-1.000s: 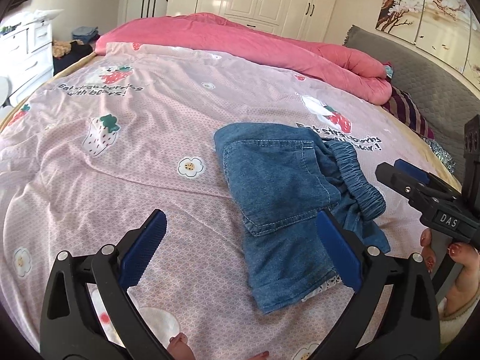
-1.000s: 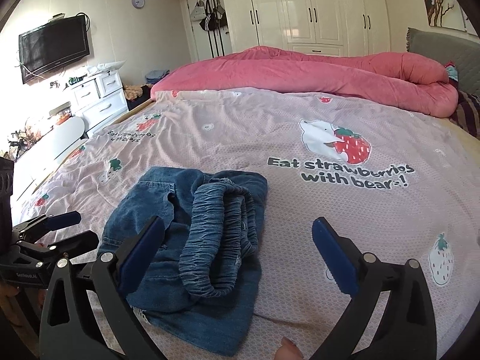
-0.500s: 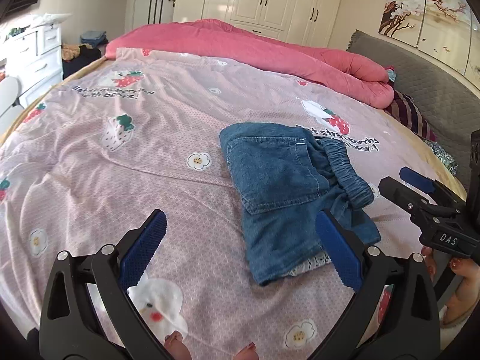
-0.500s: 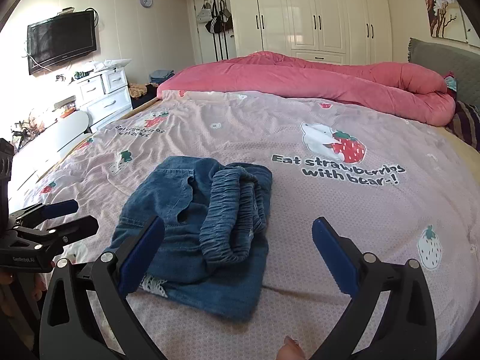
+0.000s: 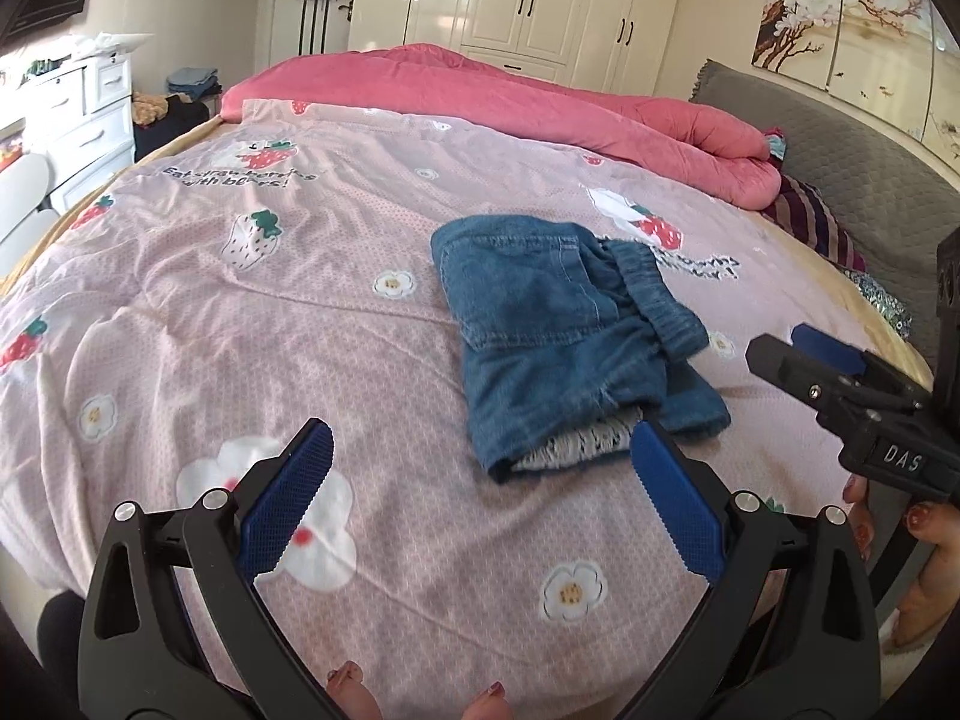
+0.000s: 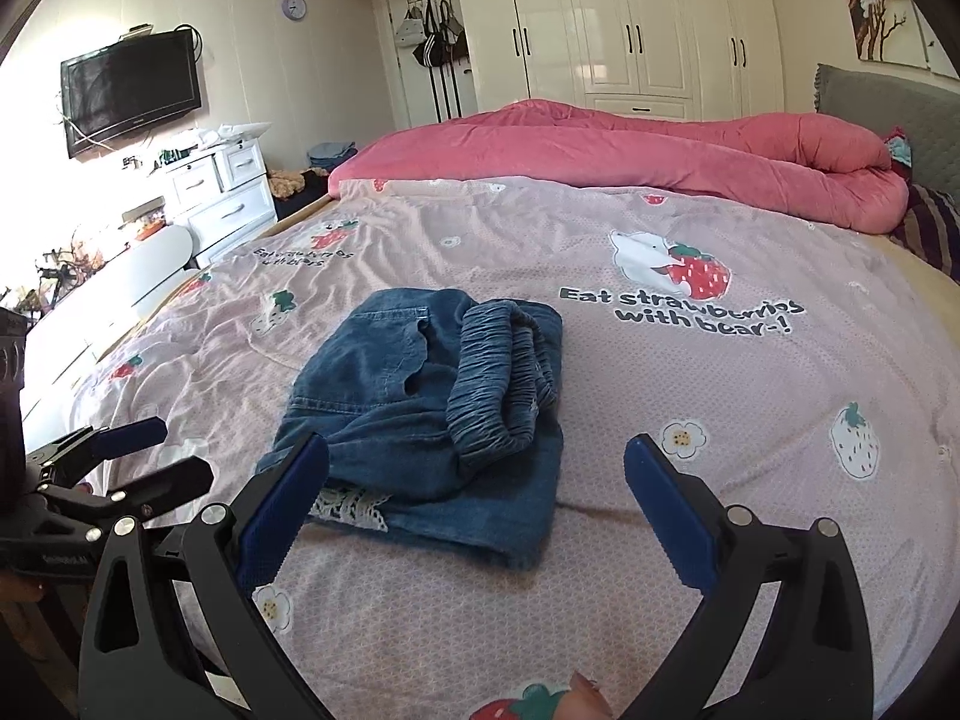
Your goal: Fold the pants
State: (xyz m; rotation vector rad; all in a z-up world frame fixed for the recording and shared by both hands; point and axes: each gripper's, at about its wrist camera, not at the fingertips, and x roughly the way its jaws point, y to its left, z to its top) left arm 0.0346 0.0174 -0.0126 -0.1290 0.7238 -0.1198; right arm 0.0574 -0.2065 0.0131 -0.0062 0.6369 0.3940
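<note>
Left wrist view: folded pants (image 5: 564,324) were laid on the bed (image 5: 240,312); left tongs (image 5: 480,480) and right tongs (image 6: 474,480) were spread, empty.

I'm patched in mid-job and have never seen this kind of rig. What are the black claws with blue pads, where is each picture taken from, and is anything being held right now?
There is no robot arm here. A person holds a hand-operated clamp in each hand, and each clamp carries a wide-angle camera looking forward along its two fingers. One picture comes from the left gripper, the other from the right gripper; the black claws with blue pads at the bottom of each are that camera's own fingers. Each view also catches the other clamp at its edge.

Both look at a bed with a pink strawberry-print cover. On it lie small denim pants, folded into a compact bundle with the gathered elastic waistband on top and a bit of white lace showing at the near edge. A rolled pink quilt lies across the far side.

Both grippers are open and hold nothing, and neither touches the pants.
</note>
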